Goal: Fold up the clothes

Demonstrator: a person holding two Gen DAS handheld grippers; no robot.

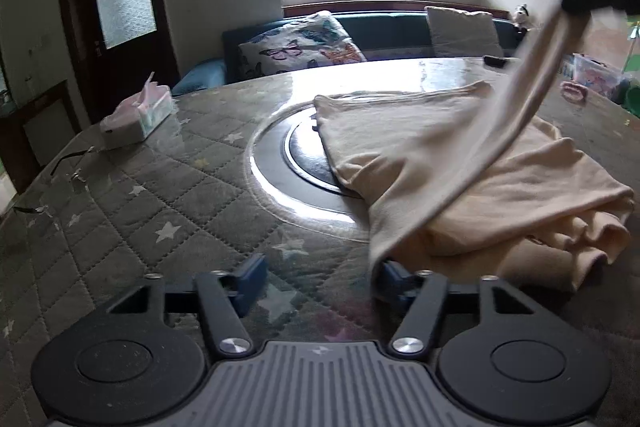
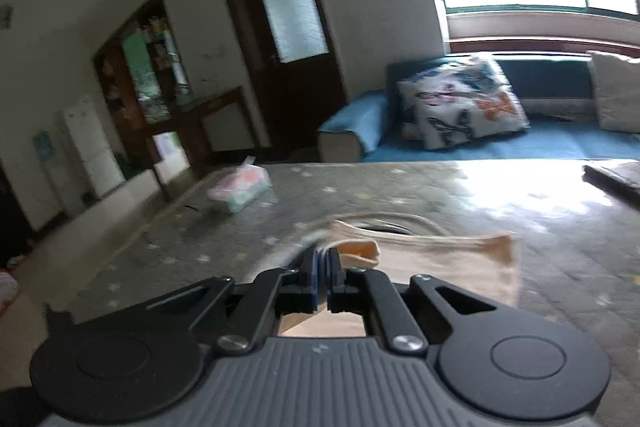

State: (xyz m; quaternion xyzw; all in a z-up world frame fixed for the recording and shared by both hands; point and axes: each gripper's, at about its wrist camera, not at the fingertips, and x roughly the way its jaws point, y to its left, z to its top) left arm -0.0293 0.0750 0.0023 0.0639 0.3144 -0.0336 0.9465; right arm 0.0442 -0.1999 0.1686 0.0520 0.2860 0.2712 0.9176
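Your cream cotton garment (image 1: 460,163) lies half-folded on the grey star-quilted round table (image 1: 160,187), one layer doubled over and bunched at its near edge. Your right gripper (image 2: 323,281) pinches a lifted strip of that cloth; your left gripper (image 1: 320,281) hangs spread and empty just beside the hem. I judge flattening and further folds remain.

A tissue pack (image 1: 138,117) sits left on the quilted bench (image 1: 160,195); a butterfly pillow (image 1: 300,47) and door (image 1: 116,7) behind.
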